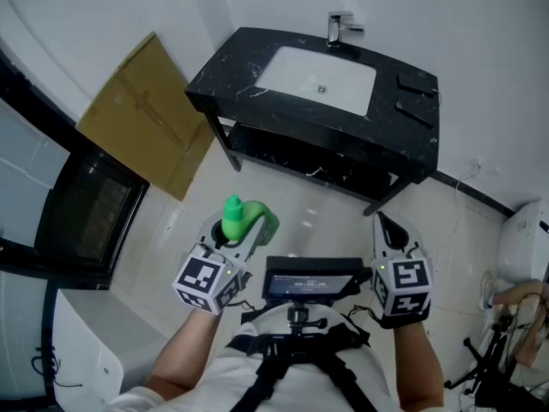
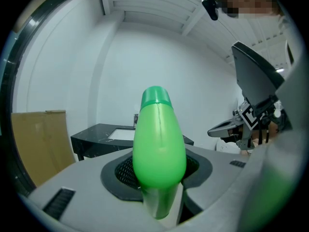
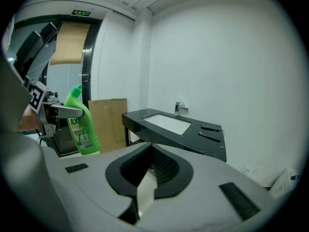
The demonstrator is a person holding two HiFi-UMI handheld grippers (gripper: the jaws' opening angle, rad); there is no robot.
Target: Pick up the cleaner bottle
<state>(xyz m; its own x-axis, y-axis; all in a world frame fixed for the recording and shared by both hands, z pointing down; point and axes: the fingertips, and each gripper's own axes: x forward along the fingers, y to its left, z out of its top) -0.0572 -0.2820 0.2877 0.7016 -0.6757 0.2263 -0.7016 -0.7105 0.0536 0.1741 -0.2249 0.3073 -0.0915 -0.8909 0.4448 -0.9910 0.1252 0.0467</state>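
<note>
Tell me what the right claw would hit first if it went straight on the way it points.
Probably the black vanity, near its sink; nothing shows in between, though depth is hard to judge. The cleaner bottle in the left claw is off to the side.

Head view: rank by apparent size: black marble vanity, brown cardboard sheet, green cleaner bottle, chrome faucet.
1. black marble vanity
2. flat brown cardboard sheet, not far behind the vanity
3. green plastic cleaner bottle; it is much nearer the camera, so it looks larger than it is
4. chrome faucet
</note>
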